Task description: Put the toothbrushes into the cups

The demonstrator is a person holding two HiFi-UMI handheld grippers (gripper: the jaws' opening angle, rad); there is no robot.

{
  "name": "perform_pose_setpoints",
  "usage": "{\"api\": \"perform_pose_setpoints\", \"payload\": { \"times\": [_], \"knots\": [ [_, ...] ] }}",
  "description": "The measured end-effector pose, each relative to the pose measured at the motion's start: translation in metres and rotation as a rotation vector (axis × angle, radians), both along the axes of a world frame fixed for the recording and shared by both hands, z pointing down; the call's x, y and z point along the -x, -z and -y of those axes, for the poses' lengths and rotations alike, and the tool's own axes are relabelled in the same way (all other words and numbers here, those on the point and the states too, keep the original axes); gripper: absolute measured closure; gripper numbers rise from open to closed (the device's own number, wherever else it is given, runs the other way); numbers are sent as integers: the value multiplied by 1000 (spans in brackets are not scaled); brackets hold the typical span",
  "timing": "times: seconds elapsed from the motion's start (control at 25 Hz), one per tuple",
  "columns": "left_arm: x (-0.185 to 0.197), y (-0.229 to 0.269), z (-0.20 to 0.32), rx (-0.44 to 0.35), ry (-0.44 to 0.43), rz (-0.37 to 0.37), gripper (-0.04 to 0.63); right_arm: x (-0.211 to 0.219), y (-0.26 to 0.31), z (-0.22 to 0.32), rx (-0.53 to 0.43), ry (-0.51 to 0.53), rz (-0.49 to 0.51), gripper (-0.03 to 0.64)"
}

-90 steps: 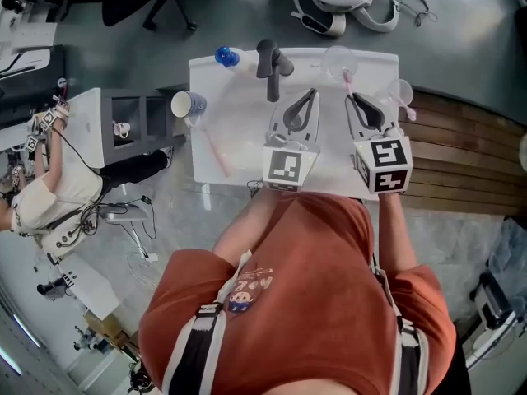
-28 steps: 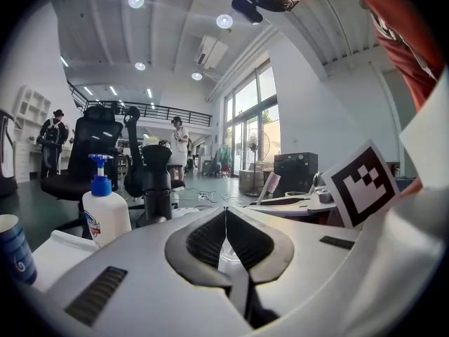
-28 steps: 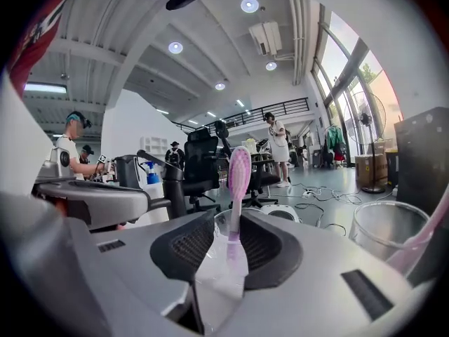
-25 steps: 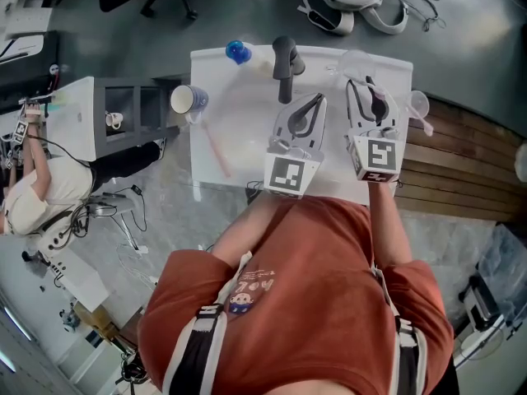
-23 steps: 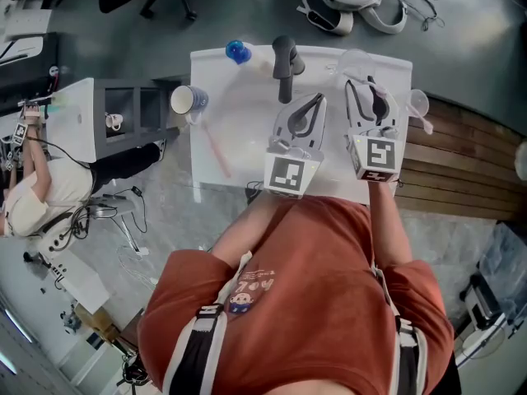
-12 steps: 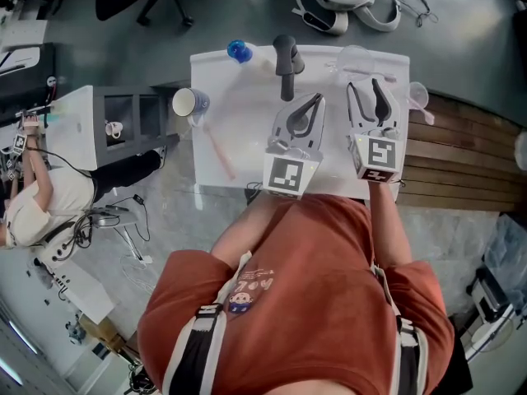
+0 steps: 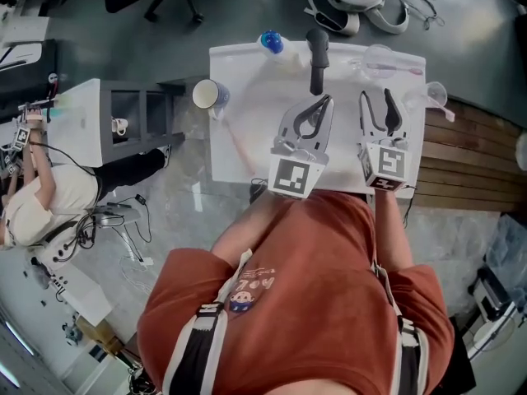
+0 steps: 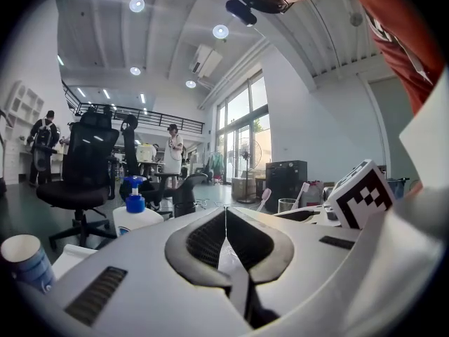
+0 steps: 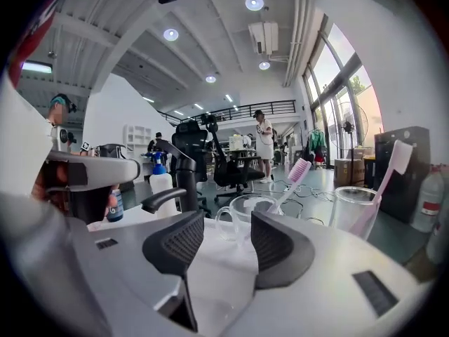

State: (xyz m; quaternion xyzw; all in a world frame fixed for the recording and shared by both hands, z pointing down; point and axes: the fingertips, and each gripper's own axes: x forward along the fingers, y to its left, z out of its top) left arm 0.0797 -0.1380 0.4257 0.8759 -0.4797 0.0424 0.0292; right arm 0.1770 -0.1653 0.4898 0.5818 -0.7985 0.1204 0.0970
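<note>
Pink toothbrush (image 9: 296, 174) in glass mug (image 9: 240, 207), second toothbrush (image 9: 397, 161) in clear cup (image 9: 346, 213)

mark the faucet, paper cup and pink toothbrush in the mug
faucet (image 7: 316, 62), head view, black upright body
paper cup (image 7: 206, 95), head view, open mouth
pink toothbrush (image 9: 299, 169), right gripper view, bristle head

Three cups: two clear cups (image 7: 377, 56) (image 7: 434, 95), one paper cup (image 7: 207, 95). Three toothbrushes (image 7: 240, 148): one in each clear cup, one loose on the surface (image 7: 224, 72). One bottle (image 7: 271, 41). One faucet (image 7: 317, 49).
</note>
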Motion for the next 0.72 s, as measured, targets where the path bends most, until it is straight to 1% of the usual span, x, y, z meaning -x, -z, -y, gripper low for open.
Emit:
{"api": "perform_pose_setpoints", "payload": {
  "times": [0.12, 0.24, 0.4, 0.48, 0.6, 0.72],
  "knots": [
    [27, 4, -6, 5, 12, 8, 575, 19, 6, -13, 4, -4, -3, 397],
    [54, 11, -12, 28, 32, -31, 575, 46, 18, -22, -1, 15, -9, 397],
    [94, 19, -19, 5, 38, -45, 575, 87, 31, -36, -20, 28, -43, 396],
    [125, 21, -20, -8, 72, -53, 575, 115, 33, -41, -27, 55, -59, 394],
    [179, 19, -29, 13, 145, -59, 575, 160, 37, -48, -27, 119, -68, 393],
    [225, 15, -39, 22, 182, -50, 575, 194, 40, -54, -28, 145, -55, 393]
  ]
}}
